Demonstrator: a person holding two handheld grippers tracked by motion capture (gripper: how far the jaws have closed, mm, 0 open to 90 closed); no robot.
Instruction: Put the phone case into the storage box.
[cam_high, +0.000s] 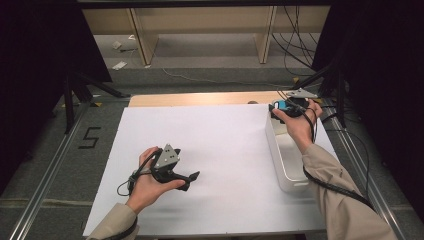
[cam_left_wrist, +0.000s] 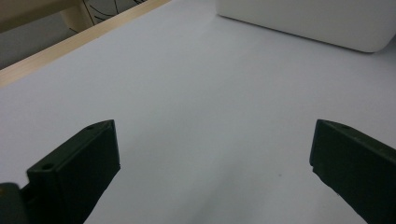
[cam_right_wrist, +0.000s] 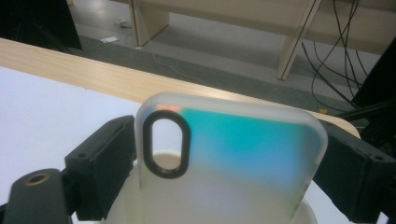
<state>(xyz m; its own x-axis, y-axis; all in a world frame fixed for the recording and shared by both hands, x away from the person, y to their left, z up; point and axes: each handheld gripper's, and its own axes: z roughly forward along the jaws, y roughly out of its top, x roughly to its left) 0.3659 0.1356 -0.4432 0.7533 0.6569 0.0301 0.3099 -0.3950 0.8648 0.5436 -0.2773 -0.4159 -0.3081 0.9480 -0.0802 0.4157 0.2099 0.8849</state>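
While right gripper clamps phone case, white bin sits beneath.

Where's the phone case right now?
The phone case is clamped in the right tool, held over the far end of the white bin at the table's right side, in the high view.

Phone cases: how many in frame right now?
1. A translucent phone case with a blue-green tint, clamped in the right claw above the far end of the white bin. The arm covers part of the bin's inside, so another could be hidden there.
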